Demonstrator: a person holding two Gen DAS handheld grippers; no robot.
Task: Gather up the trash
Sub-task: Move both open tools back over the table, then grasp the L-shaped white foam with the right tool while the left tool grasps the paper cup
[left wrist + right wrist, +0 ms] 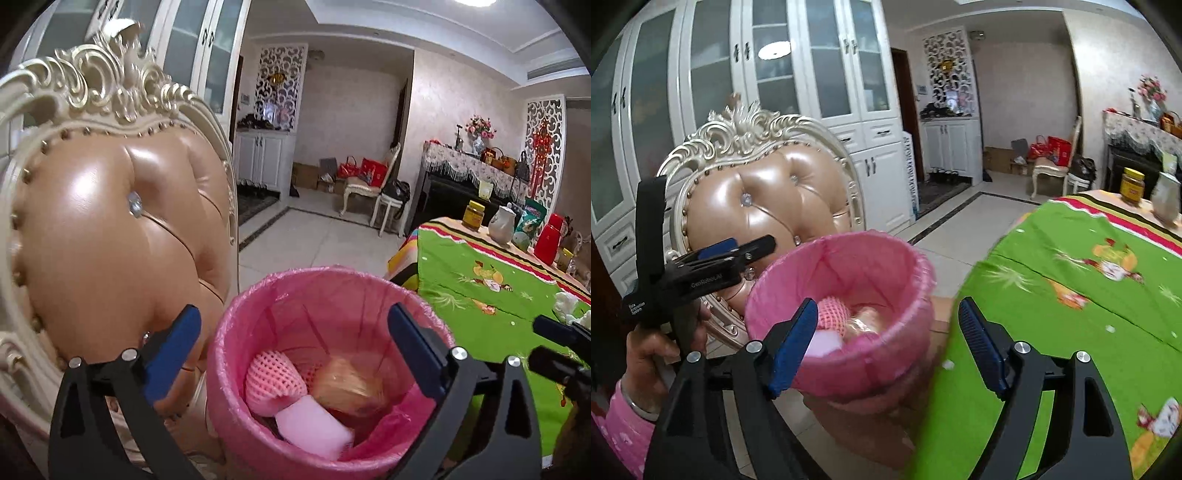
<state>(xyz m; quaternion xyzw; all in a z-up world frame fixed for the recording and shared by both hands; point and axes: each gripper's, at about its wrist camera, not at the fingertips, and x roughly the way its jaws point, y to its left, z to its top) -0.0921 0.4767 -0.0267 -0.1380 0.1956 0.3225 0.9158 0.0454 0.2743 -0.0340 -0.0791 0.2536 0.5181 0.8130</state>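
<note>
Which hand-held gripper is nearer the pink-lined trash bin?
Left. The left hand-held gripper hangs open right above the pink-lined trash bin, fingers straddling its rim. The right hand-held gripper, also open, is farther back, beside the green tablecloth.

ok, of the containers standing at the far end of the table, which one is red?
The red flask, at the right of the row; the jar beside it is yellow-lidded amber and the jug between them is white.
</note>
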